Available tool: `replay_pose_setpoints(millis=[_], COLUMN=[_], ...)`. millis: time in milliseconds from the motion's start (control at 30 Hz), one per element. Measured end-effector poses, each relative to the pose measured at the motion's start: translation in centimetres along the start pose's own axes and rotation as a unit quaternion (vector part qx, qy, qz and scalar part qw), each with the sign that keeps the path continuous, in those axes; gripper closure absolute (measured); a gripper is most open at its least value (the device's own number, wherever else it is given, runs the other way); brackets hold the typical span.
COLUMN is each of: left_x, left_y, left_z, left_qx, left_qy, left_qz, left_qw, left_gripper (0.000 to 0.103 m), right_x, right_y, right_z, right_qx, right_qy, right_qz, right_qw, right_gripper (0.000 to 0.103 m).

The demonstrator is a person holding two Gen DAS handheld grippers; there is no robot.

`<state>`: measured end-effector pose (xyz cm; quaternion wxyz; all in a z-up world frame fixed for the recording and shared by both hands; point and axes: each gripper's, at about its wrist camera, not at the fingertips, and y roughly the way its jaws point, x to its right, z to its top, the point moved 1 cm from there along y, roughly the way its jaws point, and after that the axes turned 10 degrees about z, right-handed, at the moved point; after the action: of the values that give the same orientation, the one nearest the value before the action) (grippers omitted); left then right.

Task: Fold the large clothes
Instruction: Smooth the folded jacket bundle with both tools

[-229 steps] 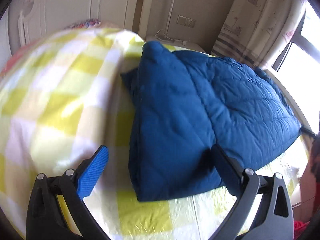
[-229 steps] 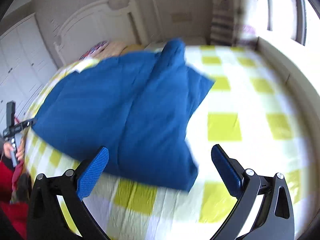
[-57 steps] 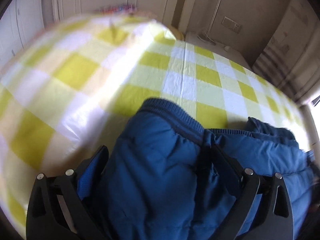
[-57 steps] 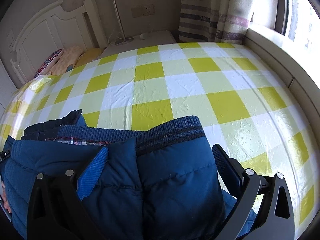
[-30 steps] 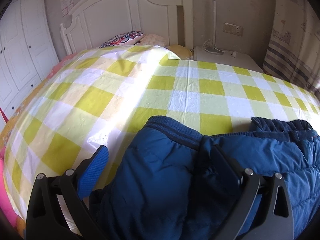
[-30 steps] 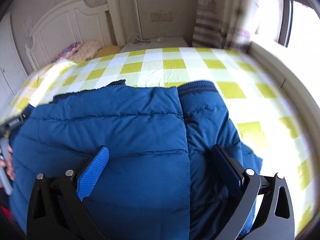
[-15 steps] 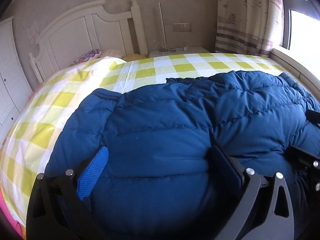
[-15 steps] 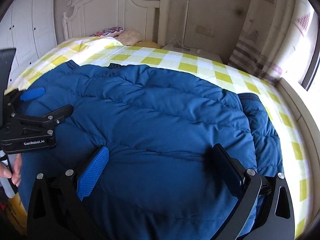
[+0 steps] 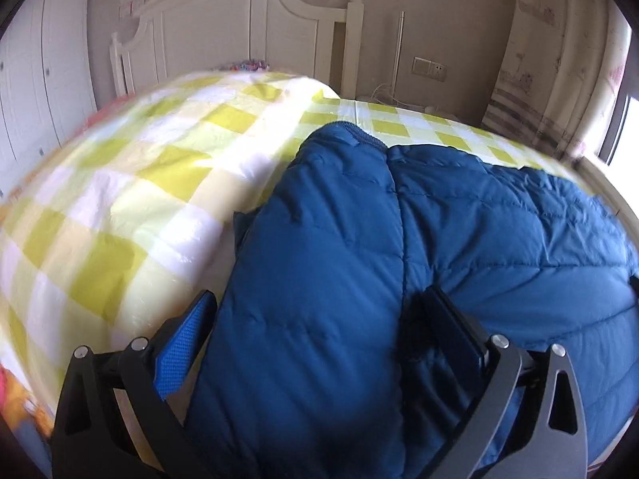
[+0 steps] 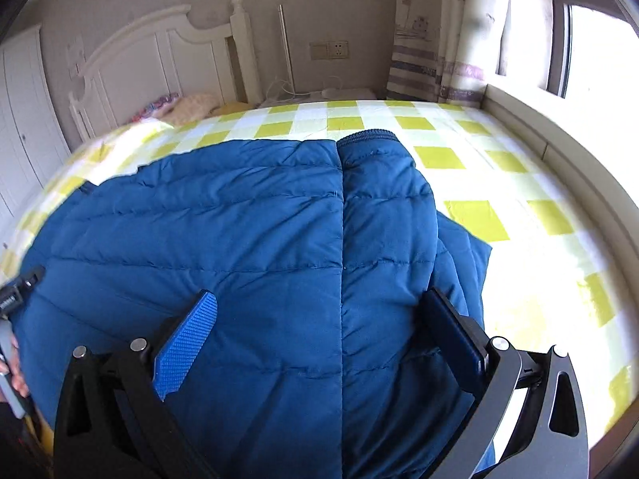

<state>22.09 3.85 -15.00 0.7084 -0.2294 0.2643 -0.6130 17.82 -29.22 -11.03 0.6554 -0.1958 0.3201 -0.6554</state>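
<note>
A blue quilted puffer jacket (image 9: 459, 239) lies spread on the bed, its ribbed cuff (image 9: 347, 135) pointing toward the headboard. In the left wrist view my left gripper (image 9: 319, 335) is open just above the jacket's left folded panel, with its fingers wide on either side. In the right wrist view the same jacket (image 10: 239, 231) fills the middle. My right gripper (image 10: 319, 335) is open over it near the centre seam, right finger (image 10: 451, 327) by the folded right panel. The left gripper (image 10: 16, 291) and a hand show at that view's far left edge.
The bed's yellow and white check sheet (image 9: 120, 207) is bare to the left and also to the right (image 10: 519, 207). A white headboard (image 9: 239, 28), pillows (image 10: 179, 105), a nightstand with cables (image 10: 331, 94), a curtain (image 10: 431, 40), a window ledge (image 10: 559, 127) and wardrobe doors (image 9: 36, 80) surround it.
The left gripper's view has swung toward the jacket's left edge, the right gripper's view toward its right edge. Both grippers stay open and the jacket lies flatter on the bed.
</note>
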Motion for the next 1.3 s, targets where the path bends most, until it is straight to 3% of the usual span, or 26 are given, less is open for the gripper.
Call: replay_pose_setpoints(millis=[67,200,300,400,500,667,767,833,900,967,1100,1167,1233,1267,1300], left_x=[0.7,1.3,1.4,1.3,1.1,1.1,1.1,1.2,1.7,3.0,7.0,9.4,11.0,11.2,10.8], left_y=[-0.4,-0.5,-0.8,-0.7,-0.7,-0.6,-0.6,-0.8,-2.3,-4.9,-7.8,-7.1,-4.6,-3.3,-3.0], left_z=[-0.1,-0.1,-0.3,-0.3,-0.3,-0.4,-0.3,-0.1,0.2,0.2,0.5,0.4,-0.3,-0.9,-1.2], left_qx=[0.016,0.027,0.031,0.030,0.027,0.027,0.026,0.019,0.011,0.041,0.076,0.076,0.043,0.036,0.053], left_qy=[0.017,0.028,0.030,0.028,0.024,0.023,0.024,0.027,0.023,0.031,0.077,0.109,0.128,0.122,0.106], left_qz=[0.022,0.039,0.044,0.040,0.034,0.034,0.035,0.044,0.078,0.065,0.023,0.027,0.016,0.005,-0.008], left_qw=[0.9995,0.9985,0.9981,0.9983,0.9988,0.9988,0.9988,0.9985,0.9966,0.9966,0.9939,0.9907,0.9907,0.9918,0.9929], left_gripper=[0.002,0.002,0.002,0.002,0.002,0.002,0.002,0.002,0.003,0.002,0.002,0.002,0.002,0.002,0.002], right_x=[-0.9,-5.4,-10.7,-12.7,-11.1,-3.6,0.2,1.9,2.8,3.8,7.2,8.2,8.1,7.8,7.3], right_y=[-1.0,-2.8,-1.8,-0.4,-0.6,-2.8,-3.8,-4.8,-6.6,-8.2,-10.5,-11.0,-10.5,-10.0,-9.9], right_z=[-0.1,-1.1,-3.2,-5.1,-4.6,-3.9,-4.8,-5.1,-5.5,-6.2,-9.2,-11.2,-12.0,-12.4,-12.7], right_qx=[0.010,0.032,0.015,0.025,0.012,0.036,0.042,0.045,0.061,0.077,0.099,0.101,0.089,0.077,0.070], right_qy=[-0.006,-0.044,-0.125,-0.173,-0.160,-0.074,-0.023,-0.001,0.012,0.025,0.122,0.164,0.177,0.176,0.173], right_qz=[-0.006,0.036,0.078,0.050,0.075,0.018,0.019,0.017,0.005,0.015,0.085,0.120,0.142,0.150,0.154], right_qw=[1.000,0.998,0.989,0.983,0.984,0.996,0.999,0.999,0.998,0.997,0.984,0.974,0.970,0.970,0.970], right_gripper=[0.005,0.005,0.005,0.004,0.005,0.005,0.005,0.005,0.005,0.005,0.005,0.005,0.005,0.005,0.005])
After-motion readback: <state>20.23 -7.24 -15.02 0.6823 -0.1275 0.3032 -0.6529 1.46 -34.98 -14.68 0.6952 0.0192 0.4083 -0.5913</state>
